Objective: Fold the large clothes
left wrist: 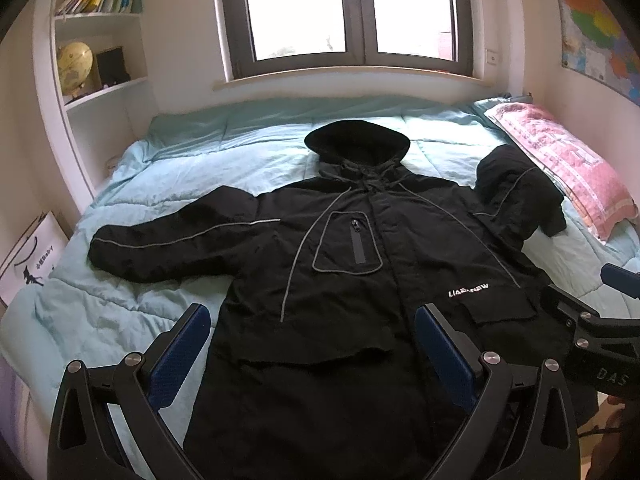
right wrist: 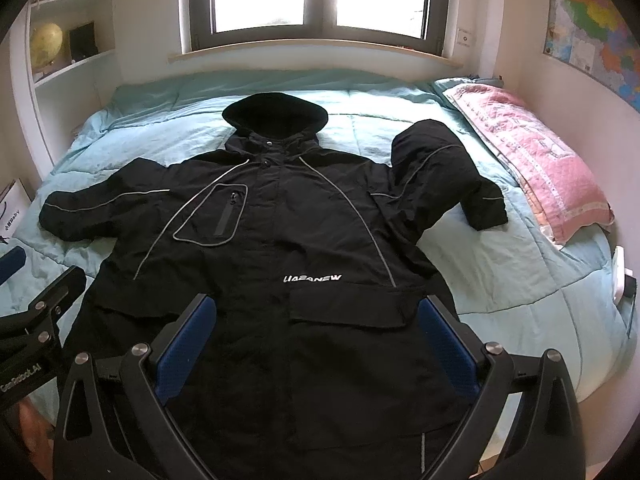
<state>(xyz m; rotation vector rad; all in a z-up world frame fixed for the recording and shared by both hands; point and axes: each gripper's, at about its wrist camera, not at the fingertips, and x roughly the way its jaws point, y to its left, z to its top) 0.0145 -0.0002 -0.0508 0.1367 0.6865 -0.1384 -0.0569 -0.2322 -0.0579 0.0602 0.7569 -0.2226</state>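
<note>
Coat (left wrist: 360, 264) lies front-up and spread flat on the bed (left wrist: 168, 184), likely ready for folding, while left gripper (left wrist: 312, 344) and right gripper (right wrist: 320, 332) hover spread and empty above its hem.

jacket (left wrist: 360, 272): on the bed (left wrist: 180, 168), ahead of both jaws
pillow (left wrist: 560, 168): right of jacket
shelf (left wrist: 100, 80): far left

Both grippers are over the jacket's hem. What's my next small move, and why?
Probably reach the right gripper to the right sleeve: it lies bunched and doubled over, while the left sleeve lies flat. Both grippers, including the left gripper, are open and empty over the black hooded jacket.
</note>
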